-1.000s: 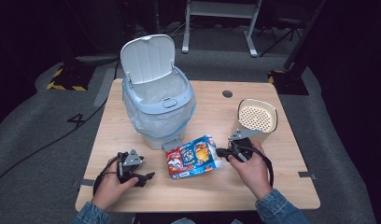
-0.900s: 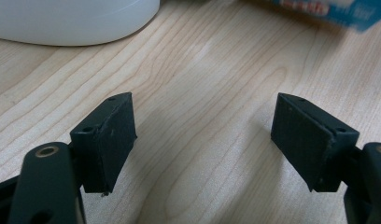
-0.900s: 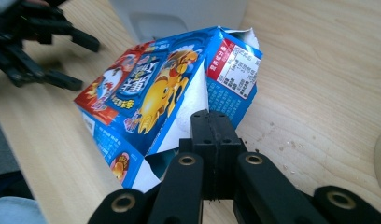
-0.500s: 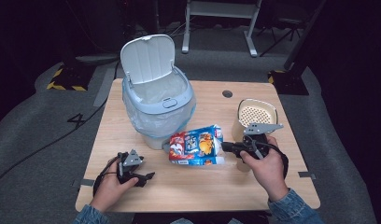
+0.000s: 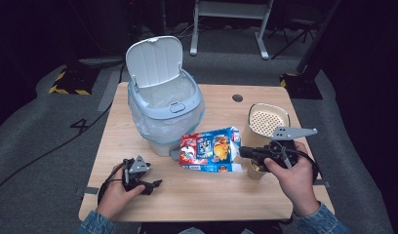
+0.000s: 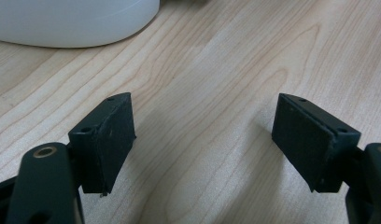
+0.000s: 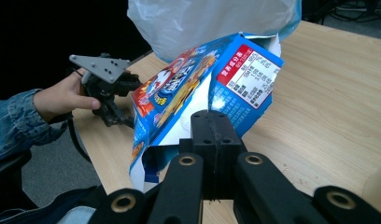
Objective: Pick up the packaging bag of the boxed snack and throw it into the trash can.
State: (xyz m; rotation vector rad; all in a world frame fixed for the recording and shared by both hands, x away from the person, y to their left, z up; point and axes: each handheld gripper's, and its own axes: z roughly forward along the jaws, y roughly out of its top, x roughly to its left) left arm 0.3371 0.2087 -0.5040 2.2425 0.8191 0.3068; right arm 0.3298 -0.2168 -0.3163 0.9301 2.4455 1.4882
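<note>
Box (image 5: pixel 209 150) lifted off tabletop (image 5: pixel 221 195), shifted toward bin (image 5: pixel 163 112) versus 1 s earlier. Right hand-held gripper (image 5: pixel 243 152) clamped on box flap. Left hand-held gripper (image 5: pixel 155 184) wide, resting, unmoved. Likely bound for open bin.

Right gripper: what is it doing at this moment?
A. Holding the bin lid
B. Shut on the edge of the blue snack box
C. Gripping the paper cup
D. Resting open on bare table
B: in the right gripper view the right gripper has its jaws pressed together on the torn edge of the blue snack box, lifted beside the bin.
</note>
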